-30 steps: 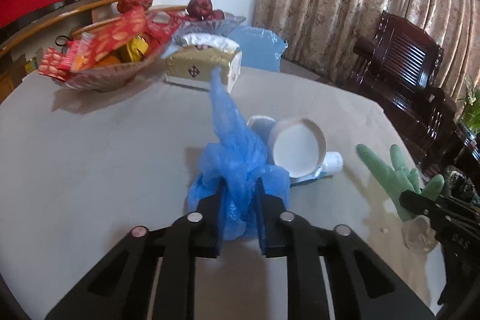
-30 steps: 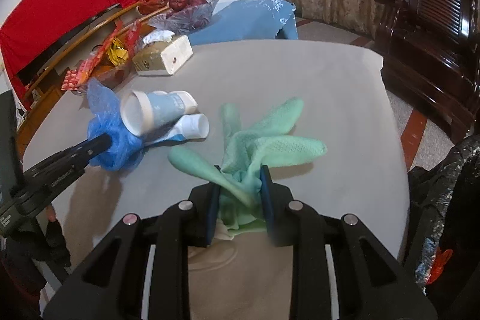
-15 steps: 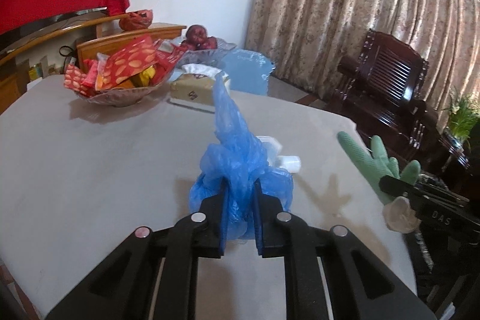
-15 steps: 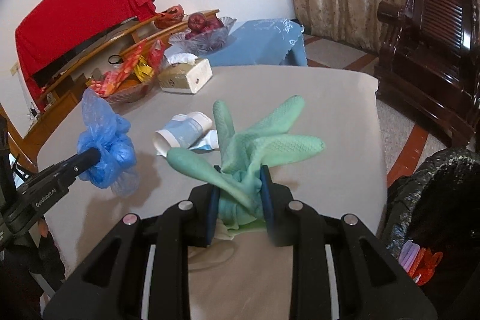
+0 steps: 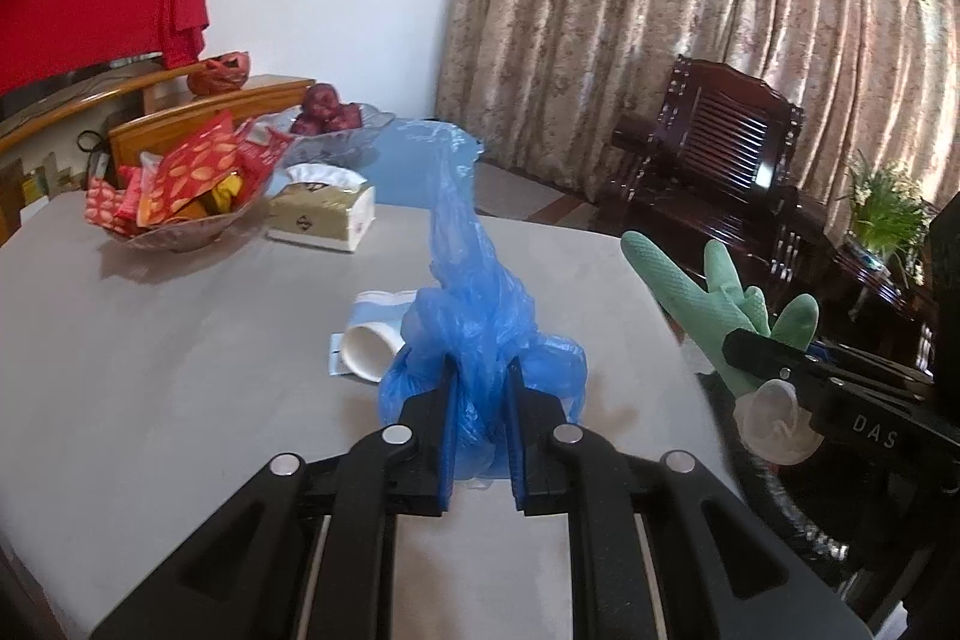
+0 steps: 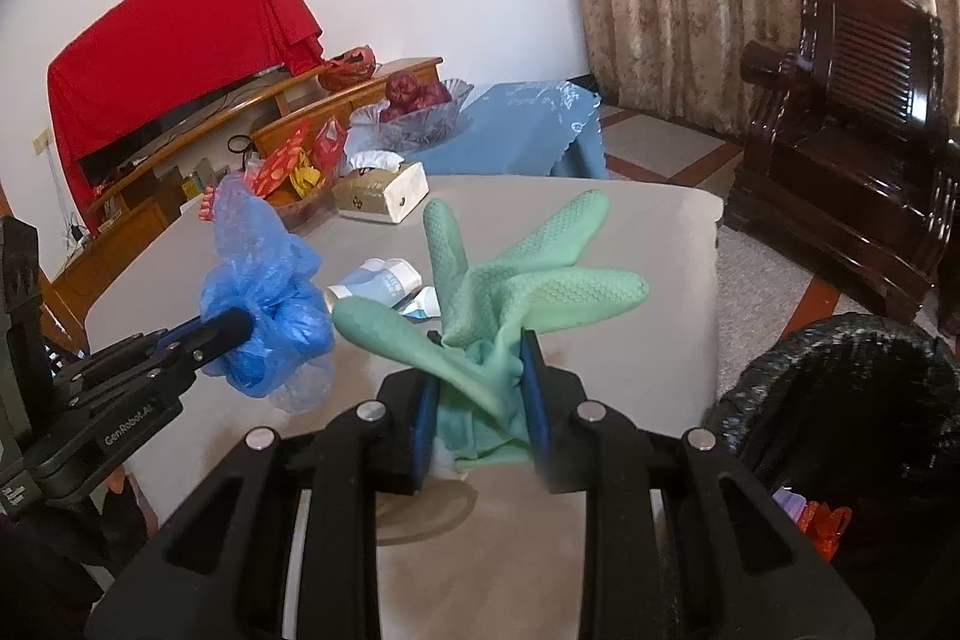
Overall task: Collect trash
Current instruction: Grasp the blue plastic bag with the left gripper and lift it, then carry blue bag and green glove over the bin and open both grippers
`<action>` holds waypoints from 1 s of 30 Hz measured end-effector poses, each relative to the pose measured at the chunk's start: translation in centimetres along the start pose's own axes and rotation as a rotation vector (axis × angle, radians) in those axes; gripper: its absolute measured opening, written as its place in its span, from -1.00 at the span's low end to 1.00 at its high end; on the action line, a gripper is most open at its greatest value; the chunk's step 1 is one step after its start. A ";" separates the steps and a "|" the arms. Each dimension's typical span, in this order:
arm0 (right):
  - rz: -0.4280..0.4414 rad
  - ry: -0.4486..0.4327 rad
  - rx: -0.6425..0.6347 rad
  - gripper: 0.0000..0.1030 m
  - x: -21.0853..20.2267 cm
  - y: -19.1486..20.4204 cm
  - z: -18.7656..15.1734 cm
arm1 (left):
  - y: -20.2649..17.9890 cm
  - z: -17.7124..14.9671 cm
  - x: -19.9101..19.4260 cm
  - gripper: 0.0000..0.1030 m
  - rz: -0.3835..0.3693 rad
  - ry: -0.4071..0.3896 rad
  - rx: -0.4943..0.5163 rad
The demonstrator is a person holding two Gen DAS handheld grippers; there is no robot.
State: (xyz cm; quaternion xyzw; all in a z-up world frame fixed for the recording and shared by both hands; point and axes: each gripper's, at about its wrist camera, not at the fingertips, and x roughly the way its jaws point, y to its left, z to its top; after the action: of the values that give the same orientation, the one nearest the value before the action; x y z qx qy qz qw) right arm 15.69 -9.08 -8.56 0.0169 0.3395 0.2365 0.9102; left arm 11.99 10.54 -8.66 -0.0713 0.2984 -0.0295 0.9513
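Observation:
My left gripper [image 5: 478,400] is shut on a crumpled blue plastic bag [image 5: 474,316] and holds it above the grey table [image 5: 180,370]. It also shows in the right wrist view [image 6: 264,304]. My right gripper [image 6: 478,388] is shut on a green rubber glove [image 6: 528,280], held above the table's right edge; the glove also shows in the left wrist view [image 5: 714,304]. A white and blue paper cup [image 5: 372,340] lies on its side on the table beyond the bag, also in the right wrist view [image 6: 378,280]. A black-lined trash bin [image 6: 852,400] stands low to the right.
A tissue box [image 5: 321,217], a glass bowl of red snack packets [image 5: 180,196] and a fruit bowl [image 5: 336,124] stand at the table's far side. A dark wooden chair [image 5: 714,160] and curtains are beyond the table.
Both grippers have lifted and drawn back from the table with the bag and the glove. The paper cup stays lying on the table. The trash bin has come further into the right view.

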 end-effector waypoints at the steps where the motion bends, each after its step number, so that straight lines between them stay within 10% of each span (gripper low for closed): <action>1: -0.002 -0.004 0.000 -0.52 -0.4 -0.1 -0.1 | -0.3 0.0 -0.1 -0.73 -0.004 0.000 0.004; 30: -0.212 -0.112 0.097 -0.50 -11.2 -10.1 -3.8 | -14.3 0.1 0.5 -0.73 -0.230 0.012 0.172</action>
State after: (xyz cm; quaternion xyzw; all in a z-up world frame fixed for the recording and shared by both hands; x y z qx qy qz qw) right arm 10.15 -23.46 -6.59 0.0380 0.2989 0.1209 0.9458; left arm 12.24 -3.58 -6.66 -0.0232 0.2902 -0.1643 0.9425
